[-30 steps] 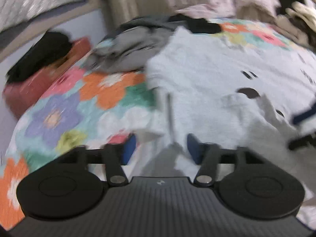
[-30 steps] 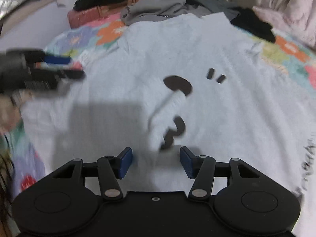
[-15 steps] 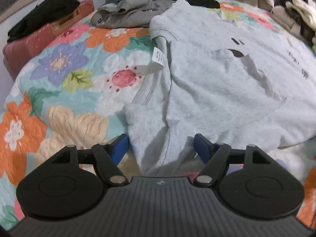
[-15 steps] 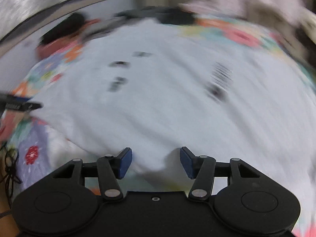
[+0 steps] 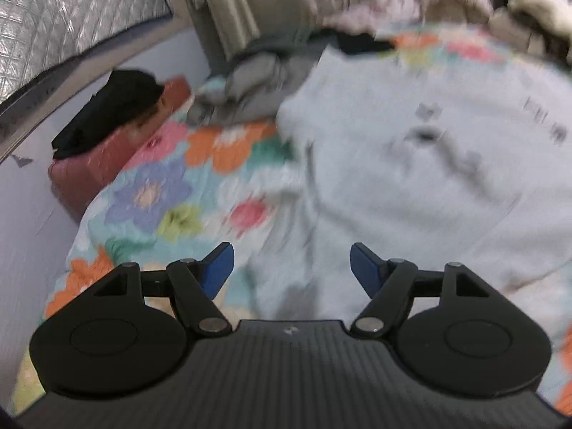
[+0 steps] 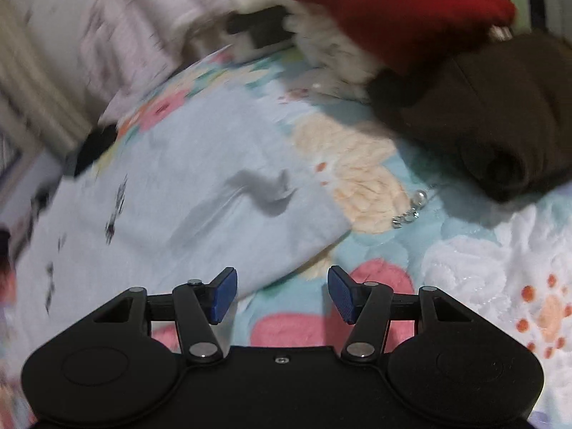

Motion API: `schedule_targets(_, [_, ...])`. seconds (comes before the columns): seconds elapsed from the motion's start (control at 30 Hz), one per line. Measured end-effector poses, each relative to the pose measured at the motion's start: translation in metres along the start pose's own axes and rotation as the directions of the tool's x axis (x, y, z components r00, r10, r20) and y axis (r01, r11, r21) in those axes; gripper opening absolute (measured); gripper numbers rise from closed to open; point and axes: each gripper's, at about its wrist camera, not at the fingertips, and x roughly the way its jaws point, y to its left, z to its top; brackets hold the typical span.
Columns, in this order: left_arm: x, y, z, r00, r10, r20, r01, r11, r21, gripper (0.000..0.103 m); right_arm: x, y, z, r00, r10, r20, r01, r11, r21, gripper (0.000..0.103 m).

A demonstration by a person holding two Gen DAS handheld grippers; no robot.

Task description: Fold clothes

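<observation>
A light grey T-shirt (image 5: 411, 178) with dark print lies spread on the floral quilt (image 5: 171, 186). My left gripper (image 5: 292, 268) hovers open over the shirt's near left edge, with nothing between its blue pads (image 5: 220, 268). The left wrist view is blurred. In the right wrist view the T-shirt (image 6: 186, 196) ends in a corner at the middle. My right gripper (image 6: 282, 295) hangs just off that lower right edge, over the quilt (image 6: 464, 261). Its jaws are opening and nothing is between them.
A heap of grey clothes (image 5: 250, 89) and a red cushion (image 5: 118, 150) with a black garment on it lie at the far left. A folded brown garment (image 6: 482, 118), a red one (image 6: 393, 10) and a small bead chain (image 6: 411, 211) lie right of the shirt.
My right gripper swept fast across the shirt to its right edge and rolled, so the brown and red clothes came into view. My left gripper widened its jaws and drew back and up.
</observation>
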Motion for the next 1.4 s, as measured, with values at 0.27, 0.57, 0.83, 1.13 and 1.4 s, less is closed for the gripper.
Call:
schedule_targets(0.27, [0.01,-0.045,0.009,0.993,-0.105,-0.051,0.104,0.994,-0.026,0.072,0.04,-0.009,0.016,0.987,0.101,0.124,-0.106,0.994,0.035,0.01])
schedule_targets(0.57, [0.017,-0.072,-0.001,0.978,-0.175,-0.114,0.169,0.983,-0.067,0.072,0.017,-0.003,0.018,0.991,0.02,0.132,0.006,0.981,-0.195,0.009])
schedule_targets(0.83, [0.014,-0.103,0.007,0.957,-0.274,-0.098,0.271,0.962,-0.038,0.072,0.006,-0.002,0.026,0.98,-0.113,0.162,0.151,0.959,-0.241,0.039])
schedule_targets(1.13, [0.024,-0.157,0.023,0.901,-0.422,-0.101,0.419,0.907,-0.044,0.072,0.035,0.038,0.05,0.998,0.036,0.049,-0.006,0.868,-0.496,0.058])
schedule_targets(1.4, [0.031,-0.171,0.02,0.894,-0.426,-0.142,0.423,0.905,-0.047,0.072,0.064,0.04,0.059,0.999,0.038,0.001,-0.031,0.834,-0.551,0.019])
